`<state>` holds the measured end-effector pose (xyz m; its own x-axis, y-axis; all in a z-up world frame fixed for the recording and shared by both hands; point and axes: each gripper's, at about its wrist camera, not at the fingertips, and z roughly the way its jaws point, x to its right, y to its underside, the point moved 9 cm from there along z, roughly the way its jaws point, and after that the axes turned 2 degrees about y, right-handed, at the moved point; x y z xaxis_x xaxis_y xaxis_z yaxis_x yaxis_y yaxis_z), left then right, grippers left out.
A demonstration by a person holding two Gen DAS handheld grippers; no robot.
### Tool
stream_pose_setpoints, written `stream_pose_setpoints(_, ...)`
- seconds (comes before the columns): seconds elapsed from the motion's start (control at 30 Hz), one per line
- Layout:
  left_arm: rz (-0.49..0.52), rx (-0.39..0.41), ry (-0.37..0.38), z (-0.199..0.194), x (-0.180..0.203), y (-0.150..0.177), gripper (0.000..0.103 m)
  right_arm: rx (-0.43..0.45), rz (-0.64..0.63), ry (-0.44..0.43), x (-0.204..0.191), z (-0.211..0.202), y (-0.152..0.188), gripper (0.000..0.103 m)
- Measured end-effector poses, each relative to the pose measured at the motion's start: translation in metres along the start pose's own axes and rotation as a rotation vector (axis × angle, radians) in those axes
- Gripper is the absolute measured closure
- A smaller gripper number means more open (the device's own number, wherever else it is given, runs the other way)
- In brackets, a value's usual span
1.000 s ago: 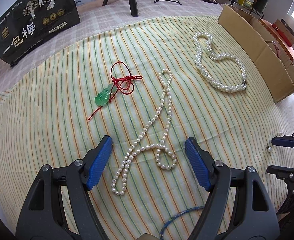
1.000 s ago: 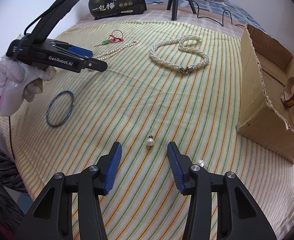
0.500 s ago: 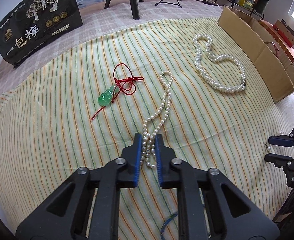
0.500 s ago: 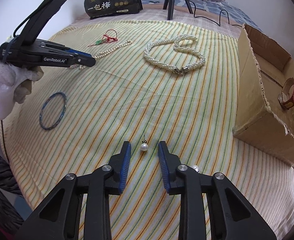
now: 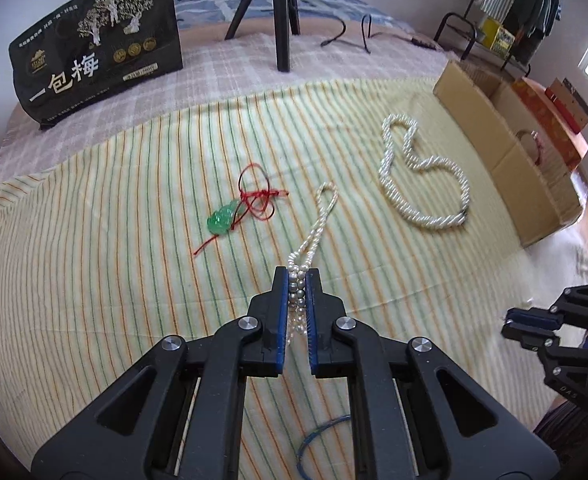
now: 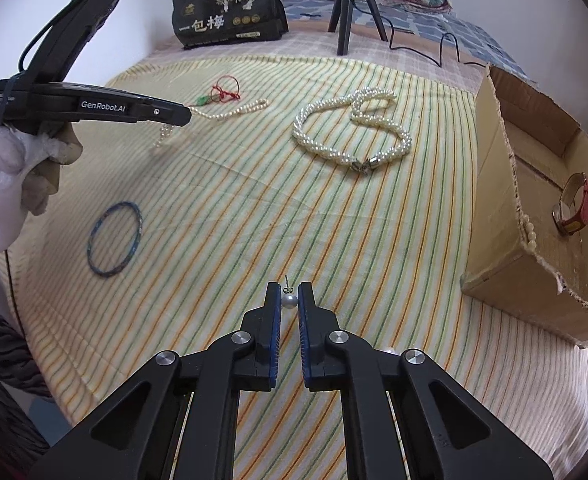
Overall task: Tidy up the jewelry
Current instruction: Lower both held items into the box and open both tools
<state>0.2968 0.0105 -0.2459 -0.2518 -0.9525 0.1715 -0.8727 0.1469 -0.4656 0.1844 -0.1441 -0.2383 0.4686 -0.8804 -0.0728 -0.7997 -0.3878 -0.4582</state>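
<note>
Left gripper [image 5: 297, 276] has just clamped onto the thin pearl strand [image 5: 318, 226]; bunched beads sit between its blue pads, the rest trails toward 12 o'clock on the striped cloth [image 5: 94, 280].

Right gripper [image 6: 289, 294] has just closed around the pearl earring [image 6: 290, 300]; pads meet the bead on both sides.

Green pendant [image 5: 223, 221] on red cord at 10 o'clock of the strand. Thick pearl necklace [image 5: 422, 176] at 2 o'clock, loose on the cloth. Blue bangle [image 6: 115, 239] at 10 o'clock of the right gripper. Cardboard box [image 6: 494, 184] at 2 o'clock, a watch [image 6: 576, 210] inside.
</note>
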Motion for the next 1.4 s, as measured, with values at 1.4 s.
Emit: stream_pose_setpoints(1.4, 0.086, 0.267, 0.316, -0.067, 0.196, -0.117, 0.097, 0.233, 0.260, 0.176, 0.151, -0.101, -0.021, 0.096)
